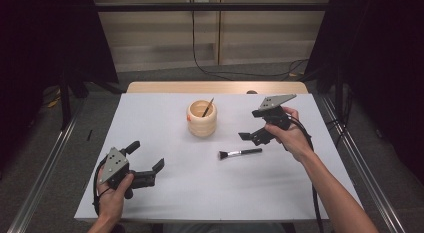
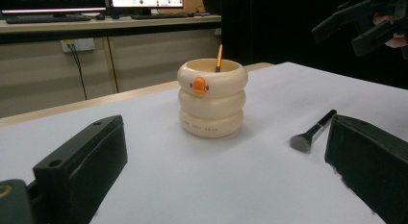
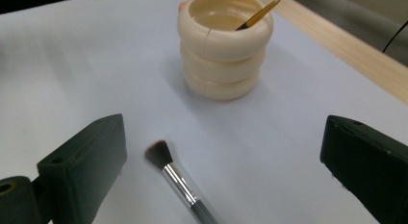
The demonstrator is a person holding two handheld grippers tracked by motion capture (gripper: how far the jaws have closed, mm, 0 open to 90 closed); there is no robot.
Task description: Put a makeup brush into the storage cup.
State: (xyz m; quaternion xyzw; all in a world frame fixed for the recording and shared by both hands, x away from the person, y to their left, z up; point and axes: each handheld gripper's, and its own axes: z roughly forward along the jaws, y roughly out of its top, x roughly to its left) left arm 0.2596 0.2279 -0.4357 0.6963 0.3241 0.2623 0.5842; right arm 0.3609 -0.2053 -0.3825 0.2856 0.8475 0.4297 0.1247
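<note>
Makeup brush (image 1: 240, 153) lying flat on white table (image 1: 170, 193), bristles toward the left, just in front of cream ringed holder (image 1: 202, 119). Thin stick (image 1: 208, 107) standing tilted inside holder. Right gripper (image 1: 253, 136) raised above table near brush handle end, jaws wide open, empty. Left gripper (image 1: 147, 160) held low near front left, well apart from brush, jaws open, empty.
</note>
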